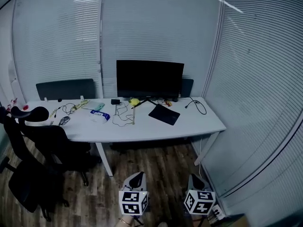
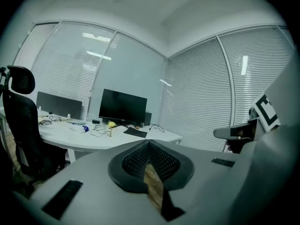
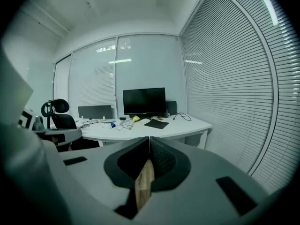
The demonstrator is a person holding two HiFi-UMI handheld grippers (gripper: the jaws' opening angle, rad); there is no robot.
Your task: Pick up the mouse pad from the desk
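Plenty of open wood floor [image 1: 158, 167] between the bench [image 1: 142, 132] and the left claw [image 1: 136, 175] and right claw [image 1: 194, 177], which both hang well back from it. The bench's front strip and right end are bare, so the mouse pad [image 1: 164, 114] is reachable from the front edge or the right corner. The monitor [image 1: 149, 79] walls off the back. Left of the pad there's a cable tangle [image 1: 124, 116] and a blue-white pack [image 1: 100, 116]. A black cable loop [image 1: 198, 106] lies near the pad's right. A big black office chair [image 1: 40, 145] hogs the left side, and the blinds wall [image 1: 265, 103] closes in on the right.
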